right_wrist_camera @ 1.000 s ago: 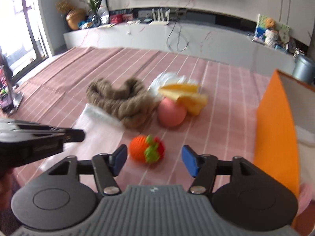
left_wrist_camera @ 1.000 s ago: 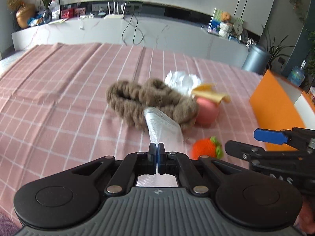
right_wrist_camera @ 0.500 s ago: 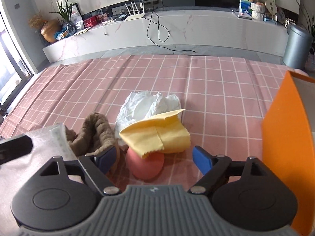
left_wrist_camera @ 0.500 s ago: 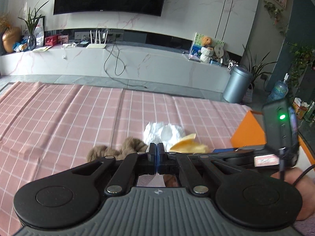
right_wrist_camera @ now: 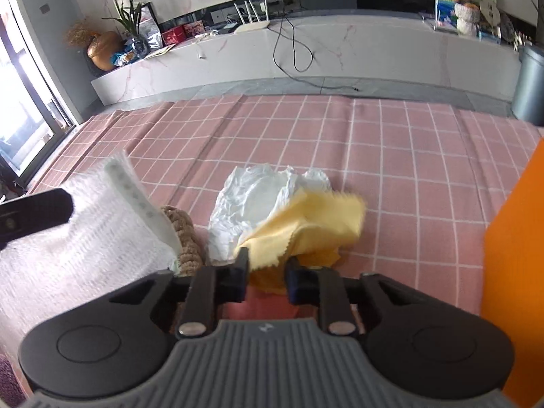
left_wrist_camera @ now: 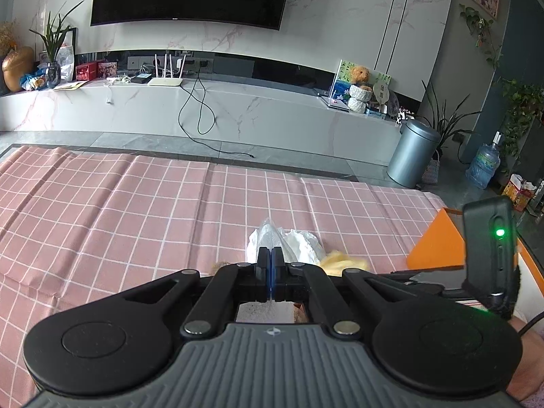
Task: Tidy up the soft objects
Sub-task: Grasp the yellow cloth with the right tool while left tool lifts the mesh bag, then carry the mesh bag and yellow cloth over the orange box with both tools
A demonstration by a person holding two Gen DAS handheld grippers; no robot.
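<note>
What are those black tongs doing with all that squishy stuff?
A person is tidying soft things on the pink checked cloth. The left tongs are shut on a bubble wrap sheet. The right tongs are partly open around a yellow cloth. An orange box waits on the right.

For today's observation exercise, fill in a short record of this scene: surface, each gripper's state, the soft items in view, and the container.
Surface: pink checked tablecloth
Left gripper: shut on bubble wrap sheet
Right gripper: open, around an edge of the yellow cloth
Other soft items: crumpled white plastic bag, brown knitted piece, pink ball partly hidden under the yellow cloth
Container: orange box, at the right edge
</note>
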